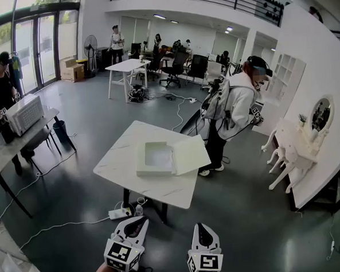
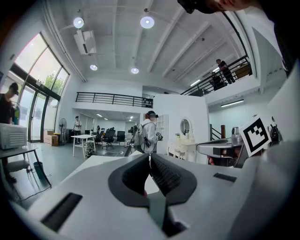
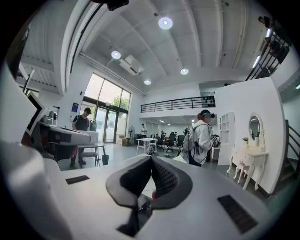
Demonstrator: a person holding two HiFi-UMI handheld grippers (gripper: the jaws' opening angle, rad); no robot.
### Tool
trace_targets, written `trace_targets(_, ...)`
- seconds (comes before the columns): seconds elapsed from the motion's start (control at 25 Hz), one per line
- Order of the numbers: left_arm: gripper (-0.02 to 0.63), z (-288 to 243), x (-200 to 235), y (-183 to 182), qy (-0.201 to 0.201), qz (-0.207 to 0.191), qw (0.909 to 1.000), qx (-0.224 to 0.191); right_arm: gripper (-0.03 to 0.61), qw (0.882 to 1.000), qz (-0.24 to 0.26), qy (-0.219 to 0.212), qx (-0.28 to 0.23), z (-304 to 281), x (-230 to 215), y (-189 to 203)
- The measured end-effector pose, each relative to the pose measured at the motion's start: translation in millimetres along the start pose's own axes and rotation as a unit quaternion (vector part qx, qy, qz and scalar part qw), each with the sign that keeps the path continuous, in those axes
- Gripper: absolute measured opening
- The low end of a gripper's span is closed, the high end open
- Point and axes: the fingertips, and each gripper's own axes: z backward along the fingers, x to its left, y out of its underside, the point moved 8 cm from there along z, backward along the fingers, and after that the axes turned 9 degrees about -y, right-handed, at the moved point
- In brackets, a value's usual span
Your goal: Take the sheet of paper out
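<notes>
A flat white box (image 1: pixel 154 158) lies open on the white marble table (image 1: pixel 130 142), its lid (image 1: pixel 190 154) folded out to the right. A pale sheet-like surface (image 1: pixel 158 157) shows inside; I cannot tell whether it is loose paper. Both grippers hang low in the head view, well short of the table's near edge. My left gripper (image 1: pixel 138 221) has its jaws together with nothing between them, as the left gripper view shows (image 2: pixel 150 155). My right gripper (image 1: pixel 202 225) is likewise shut and holds nothing (image 3: pixel 151 158). Both point roughly level toward the table.
A person in a white hoodie with a backpack (image 1: pixel 235 108) stands at the table's far right corner. A power strip and cables (image 1: pixel 119 212) lie on the floor under the table. A side table with a white appliance (image 1: pixel 23 114) is left, a white dresser (image 1: pixel 297 150) right.
</notes>
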Motion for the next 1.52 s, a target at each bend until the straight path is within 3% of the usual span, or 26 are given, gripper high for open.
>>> trace_targets(0.36, 0.031, -11.1, -22.9, 3.4, -0.002, -0.001, 1.0, -0.001, 0.017, 1.0, 0.002, 0.004, -0.002, 12.7, -21.8, 9.1)
trace_targets(0.84, 0.031, -69.6, -49.6, -2.3, 0.041, -0.013, 0.9991, 0.0, 0.017, 0.999, -0.013, 0.05, -0.002, 11.8, -72.0, 17.3)
trace_targets(1.12, 0.031, -163.3, -34.0, -4.8, 0.05, -0.01, 0.9987, 0.001, 0.017, 0.998, -0.014, 0.055, 0.006, -59.7, -123.8, 23.3)
trace_targets(1.52, 0.031, -322.9, 26.3, -23.9, 0.05, -0.004, 0.9983, 0.029, 0.017, 0.998, -0.03, 0.04, 0.029, -221.2, -196.2, 5.5)
